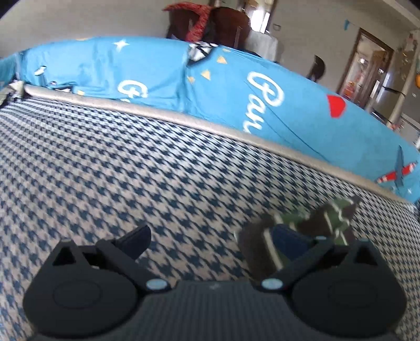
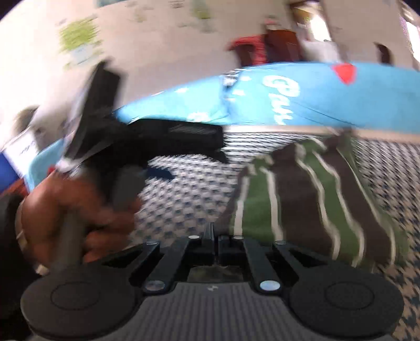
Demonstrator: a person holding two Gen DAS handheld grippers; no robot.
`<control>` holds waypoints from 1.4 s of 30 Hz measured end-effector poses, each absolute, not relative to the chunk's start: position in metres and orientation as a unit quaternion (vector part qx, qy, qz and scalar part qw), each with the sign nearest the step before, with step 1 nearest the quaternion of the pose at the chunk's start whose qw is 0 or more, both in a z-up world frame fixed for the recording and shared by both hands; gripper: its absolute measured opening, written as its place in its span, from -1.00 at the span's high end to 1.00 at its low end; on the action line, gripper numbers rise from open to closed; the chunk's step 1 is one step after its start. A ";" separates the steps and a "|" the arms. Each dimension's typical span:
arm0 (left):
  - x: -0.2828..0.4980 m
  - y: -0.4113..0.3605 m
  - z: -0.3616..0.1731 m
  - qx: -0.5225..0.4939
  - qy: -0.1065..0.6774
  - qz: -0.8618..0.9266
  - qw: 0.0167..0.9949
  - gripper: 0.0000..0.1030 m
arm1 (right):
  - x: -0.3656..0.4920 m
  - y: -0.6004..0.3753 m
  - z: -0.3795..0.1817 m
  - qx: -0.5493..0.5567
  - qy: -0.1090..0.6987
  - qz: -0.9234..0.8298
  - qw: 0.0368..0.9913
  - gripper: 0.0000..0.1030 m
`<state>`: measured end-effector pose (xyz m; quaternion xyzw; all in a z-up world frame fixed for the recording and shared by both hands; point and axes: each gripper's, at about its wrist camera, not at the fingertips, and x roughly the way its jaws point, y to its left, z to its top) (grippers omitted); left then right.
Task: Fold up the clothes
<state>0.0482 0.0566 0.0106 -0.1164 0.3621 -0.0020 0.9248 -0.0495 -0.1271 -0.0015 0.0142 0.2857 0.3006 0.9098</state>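
Observation:
A green, brown and white striped garment (image 1: pixel 323 223) lies bunched on the houndstooth bed cover (image 1: pixel 131 170), against the right finger (image 1: pixel 299 244) of my left gripper (image 1: pixel 218 241). That gripper is open wide with only the cover between its fingers. In the right wrist view the same garment (image 2: pixel 302 199) spreads away to the right of my right gripper (image 2: pixel 214 236). Its fingers are pressed together, with the garment's near edge at their tips. A person's hand (image 2: pixel 68 209) holds the left gripper's black body (image 2: pixel 170 136), at the left. Both views are motion-blurred.
A blue duvet with white lettering and a red heart (image 1: pixel 210 86) lies along the far side of the bed, behind a beige piped edge (image 1: pixel 183 118). Beyond it are a dark wooden chair (image 1: pixel 223 23), a doorway (image 1: pixel 367 65) and a white wall (image 2: pixel 157 52).

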 end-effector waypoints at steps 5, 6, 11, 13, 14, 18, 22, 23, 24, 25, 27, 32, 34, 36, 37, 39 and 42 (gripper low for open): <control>0.049 0.071 0.017 -0.116 0.350 0.013 0.929 -1.00 | -0.055 -0.097 -0.009 -0.054 0.282 0.310 0.907 0.84; 0.049 0.074 0.018 -0.116 0.346 0.017 0.931 -1.00 | -0.054 -0.094 -0.011 -0.057 0.286 0.316 0.903 0.81; 0.049 0.083 0.020 -0.128 0.348 0.022 0.929 -1.00 | -0.059 -0.088 -0.021 -0.084 0.306 0.342 0.885 0.28; 0.047 0.082 0.020 -0.124 0.350 0.014 0.928 -1.00 | -0.064 -0.087 -0.019 -0.112 0.300 0.350 0.880 0.17; 0.046 0.080 0.020 -0.120 0.350 0.010 0.929 -1.00 | -0.066 -0.088 -0.017 -0.125 0.296 0.352 0.879 0.16; 0.035 0.078 0.023 -0.113 0.344 -0.005 0.932 -1.00 | -0.068 -0.100 0.000 -0.114 0.303 0.367 0.872 0.16; 0.025 0.073 0.022 -0.117 0.351 -0.032 0.928 -1.00 | -0.073 -0.117 0.018 -0.089 0.296 0.386 0.869 0.16; 0.023 0.070 0.021 -0.118 0.354 -0.040 0.927 -1.00 | -0.075 -0.122 0.022 -0.082 0.294 0.396 0.866 0.16; 0.021 0.068 0.019 -0.117 0.358 -0.048 0.925 -1.00 | -0.078 -0.126 0.025 -0.079 0.292 0.404 0.863 0.16; 0.018 0.065 0.018 -0.116 0.361 -0.055 0.924 -1.00 | -0.078 -0.128 0.026 -0.081 0.292 0.398 0.866 0.16; 0.013 0.059 0.015 -0.112 0.366 -0.070 0.921 -1.00 | -0.077 -0.134 0.028 -0.088 0.293 0.379 0.873 0.16; 0.002 0.044 0.007 -0.100 0.381 -0.099 0.914 -1.00 | -0.074 -0.147 0.033 -0.103 0.293 0.331 0.891 0.16; -0.001 0.037 0.004 -0.092 0.386 -0.112 0.911 -1.00 | -0.070 -0.154 0.034 -0.101 0.298 0.307 0.898 0.16; -0.003 0.031 0.002 -0.083 0.388 -0.123 0.909 -1.00 | -0.062 -0.166 0.033 -0.083 0.311 0.272 0.907 0.16; -0.004 0.029 0.000 -0.079 0.389 -0.127 0.909 -1.00 | -0.058 -0.172 0.033 -0.075 0.317 0.255 0.911 0.16; -0.006 0.024 -0.003 -0.071 0.393 -0.131 0.907 -1.00 | -0.051 -0.180 0.031 -0.064 0.330 0.221 0.915 0.16; -0.006 0.021 -0.017 -0.062 0.415 -0.116 0.900 -1.00 | -0.043 -0.191 0.032 -0.045 0.336 0.188 0.922 0.16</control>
